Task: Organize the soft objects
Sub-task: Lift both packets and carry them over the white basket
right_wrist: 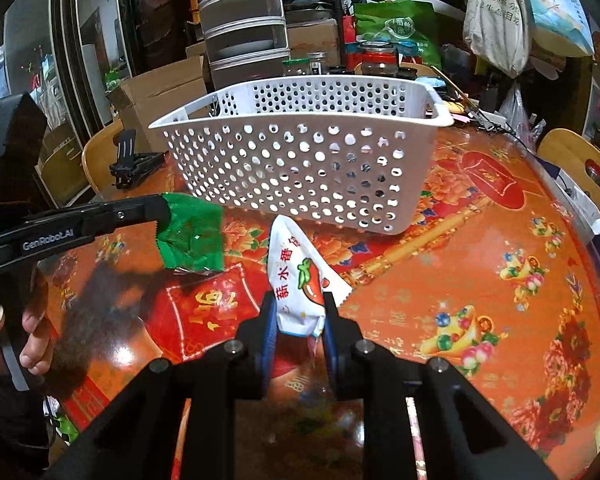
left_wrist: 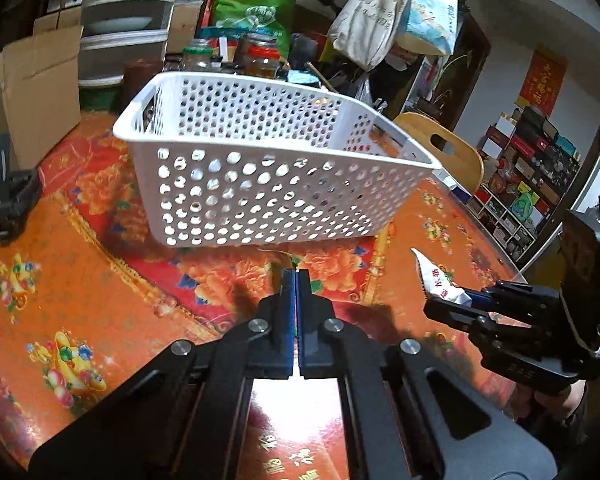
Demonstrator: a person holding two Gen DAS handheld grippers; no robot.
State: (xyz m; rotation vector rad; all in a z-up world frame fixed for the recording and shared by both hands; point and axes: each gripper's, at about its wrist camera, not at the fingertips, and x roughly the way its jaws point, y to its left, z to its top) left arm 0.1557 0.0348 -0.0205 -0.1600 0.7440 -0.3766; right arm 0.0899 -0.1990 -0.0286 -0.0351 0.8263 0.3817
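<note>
A white perforated basket (left_wrist: 268, 184) stands on the orange-red tablecloth; it also shows in the right wrist view (right_wrist: 300, 152). My right gripper (right_wrist: 300, 312) is shut on a white snack packet (right_wrist: 300, 280) with red print, held above the table in front of the basket. In the left wrist view that gripper (left_wrist: 452, 300) and packet (left_wrist: 436, 280) are at the right. My left gripper (left_wrist: 296, 280) has its jaws together; in the right wrist view it (right_wrist: 160, 216) holds a green foil packet (right_wrist: 192, 236), which its own camera does not show.
Jars (left_wrist: 260, 60), a green bag (left_wrist: 252, 12), stacked plastic drawers (left_wrist: 128, 20) and a cardboard box (left_wrist: 36, 88) crowd the table's far side. A black clamp-like object (right_wrist: 136, 160) lies left of the basket. Wooden chairs (left_wrist: 448, 148) stand at the table's edge.
</note>
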